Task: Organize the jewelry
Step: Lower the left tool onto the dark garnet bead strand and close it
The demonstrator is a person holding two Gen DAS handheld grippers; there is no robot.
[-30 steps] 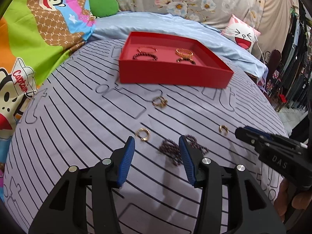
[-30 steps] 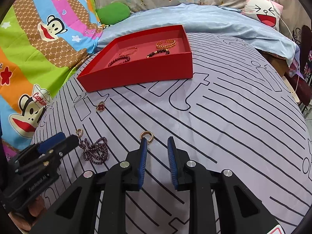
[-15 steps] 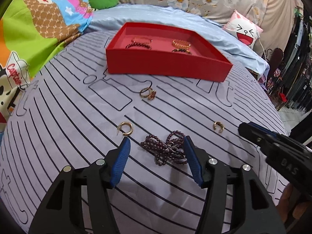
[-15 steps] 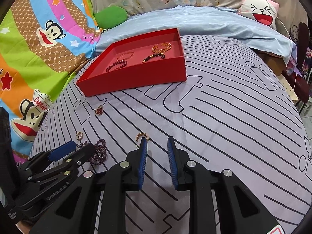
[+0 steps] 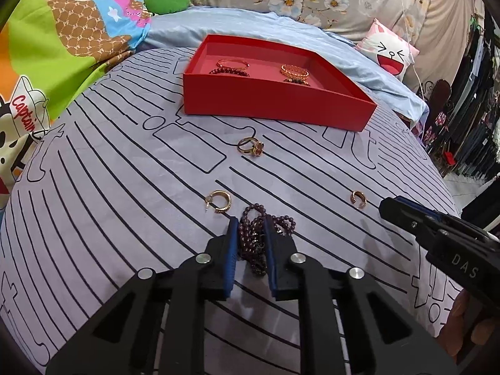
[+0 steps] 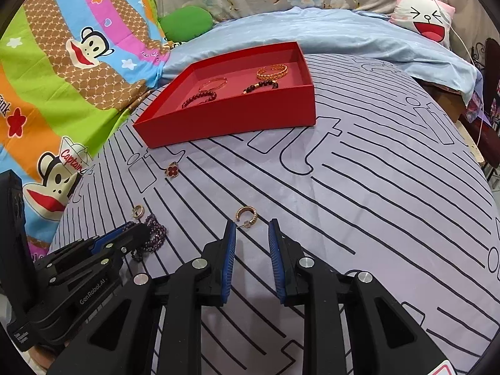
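- The dark purple bead necklace [image 5: 254, 234] lies bunched at lower centre of the left wrist view.
- A gold hoop earring [image 5: 218, 201] lies flat just to its left; another [image 5: 358, 198] sits right of centre.
- A gold ring with a red stone [image 5: 252, 147] lies at centre.
- The red tray [image 5: 275, 101], upper centre, holds four bracelets.

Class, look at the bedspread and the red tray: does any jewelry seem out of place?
Yes. Two hoop earrings lie apart, a flower ring sits outside the red tray, and the bead necklace is bunched.
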